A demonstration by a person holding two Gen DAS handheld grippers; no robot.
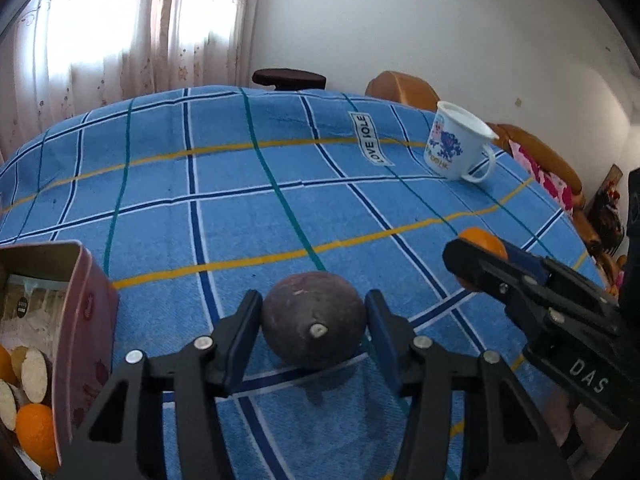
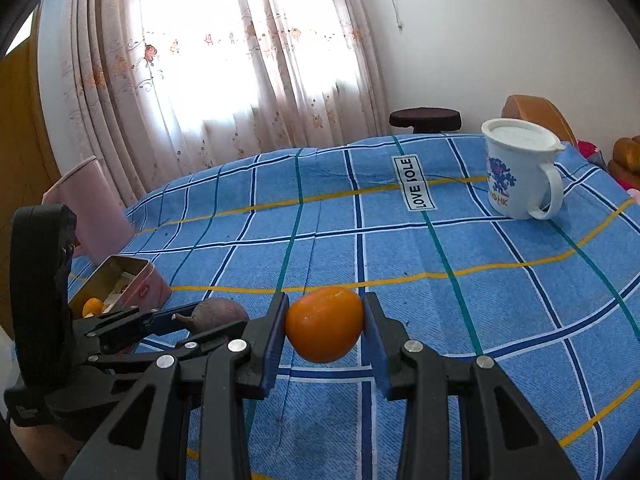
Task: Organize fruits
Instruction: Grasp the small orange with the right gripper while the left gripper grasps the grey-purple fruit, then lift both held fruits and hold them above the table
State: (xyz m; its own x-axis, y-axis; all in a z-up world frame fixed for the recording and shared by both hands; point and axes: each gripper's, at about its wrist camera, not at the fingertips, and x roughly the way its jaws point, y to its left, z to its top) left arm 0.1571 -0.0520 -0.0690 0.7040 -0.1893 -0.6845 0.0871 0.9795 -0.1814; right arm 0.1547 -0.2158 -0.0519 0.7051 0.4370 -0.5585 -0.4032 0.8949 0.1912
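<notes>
Both grippers loaded, nothing dropped yet

Left gripper (image 1: 314,330) clamps the purple fruit (image 1: 314,322), right gripper (image 2: 325,330) the orange (image 2: 325,324); pink tin (image 1: 86,320) at near left already holds some fruit.

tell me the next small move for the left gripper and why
Probably lift the purple fruit and carry it left to the pink tin. The left gripper has its jaws shut on the fruit, and the tin beside it is open and already holds oranges and cut pieces.
</notes>
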